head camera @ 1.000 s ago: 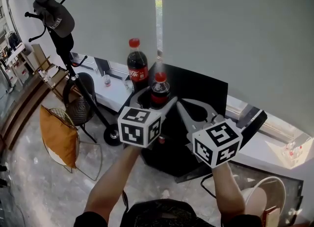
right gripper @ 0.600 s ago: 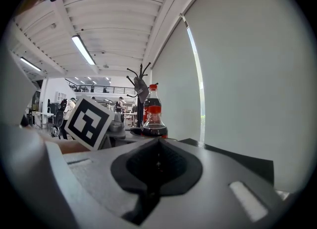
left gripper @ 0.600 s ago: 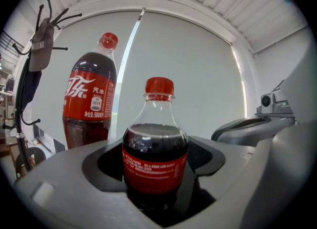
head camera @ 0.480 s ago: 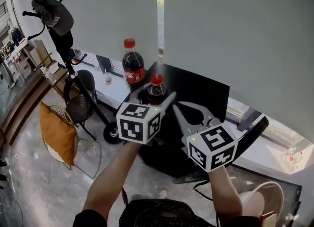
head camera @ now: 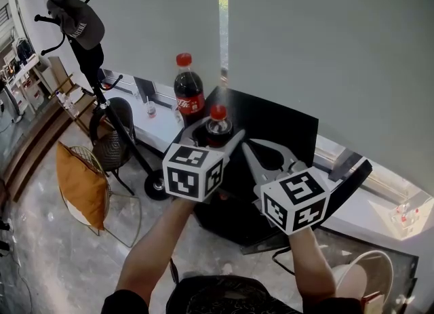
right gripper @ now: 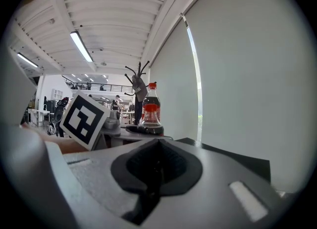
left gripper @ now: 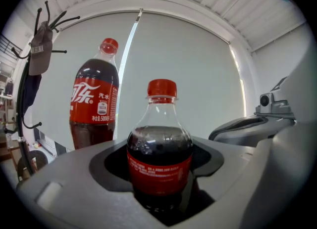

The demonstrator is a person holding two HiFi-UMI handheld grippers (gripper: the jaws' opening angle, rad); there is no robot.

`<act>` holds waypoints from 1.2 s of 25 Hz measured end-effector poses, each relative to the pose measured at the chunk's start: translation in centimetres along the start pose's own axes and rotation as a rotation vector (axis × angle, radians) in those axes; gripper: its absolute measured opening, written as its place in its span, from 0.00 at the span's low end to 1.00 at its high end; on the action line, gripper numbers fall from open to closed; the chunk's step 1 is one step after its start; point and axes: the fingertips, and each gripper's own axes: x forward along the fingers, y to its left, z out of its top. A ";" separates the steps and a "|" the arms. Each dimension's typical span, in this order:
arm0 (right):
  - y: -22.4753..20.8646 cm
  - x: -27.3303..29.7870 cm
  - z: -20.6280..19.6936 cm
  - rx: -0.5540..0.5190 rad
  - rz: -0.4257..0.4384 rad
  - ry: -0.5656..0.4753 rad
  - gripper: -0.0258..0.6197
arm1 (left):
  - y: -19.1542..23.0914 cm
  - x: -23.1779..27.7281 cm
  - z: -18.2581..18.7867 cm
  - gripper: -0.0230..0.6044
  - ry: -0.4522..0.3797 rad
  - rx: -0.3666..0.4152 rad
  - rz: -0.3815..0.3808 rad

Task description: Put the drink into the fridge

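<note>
A small cola bottle (head camera: 218, 121) with a red cap stands upright over the black box (head camera: 278, 119). My left gripper (head camera: 213, 134) has it between its jaws. In the left gripper view the small bottle (left gripper: 160, 159) fills the dark recess of both pads, and the jaws have just been closing on it. A larger cola bottle (head camera: 189, 90) stands behind and to the left; the left gripper view shows this larger bottle (left gripper: 94, 99) apart from the jaws. My right gripper (head camera: 252, 147) hovers just right of the small bottle, shut with nothing in it, and its pads (right gripper: 157, 166) meet.
A coat stand (head camera: 88, 55) with a cap is at the far left, above a chair with an orange cushion (head camera: 78, 184). A white ledge (head camera: 159, 126) runs under the blind. A black bag (head camera: 217, 296) and a white bin (head camera: 366, 272) are on the floor near me.
Both grippers stay about where they were, and the small bottle remains between the left jaws. Only the head view has shifted slightly.
</note>
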 end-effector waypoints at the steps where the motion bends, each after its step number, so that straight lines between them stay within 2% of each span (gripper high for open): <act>1: 0.2 -0.1 0.0 -0.001 -0.003 -0.001 0.04 | -0.1 -0.3 0.1 0.54 -0.007 -0.003 -0.004; 8: 2.4 -0.2 -0.1 0.005 -0.026 0.015 0.04 | -0.3 -3.7 1.5 0.54 -0.047 0.004 -0.045; 15: 6.1 -0.8 -1.0 0.012 -0.053 0.028 0.04 | -0.2 -8.4 1.2 0.54 -0.064 -0.007 -0.073; 25: 12.3 -2.2 -2.5 0.033 -0.095 0.015 0.04 | -0.3 -15.5 -1.5 0.54 -0.082 -0.001 -0.107; 30: 13.8 -3.7 -4.2 0.061 -0.139 0.016 0.04 | -1.6 -17.5 -3.6 0.54 -0.072 -0.011 -0.140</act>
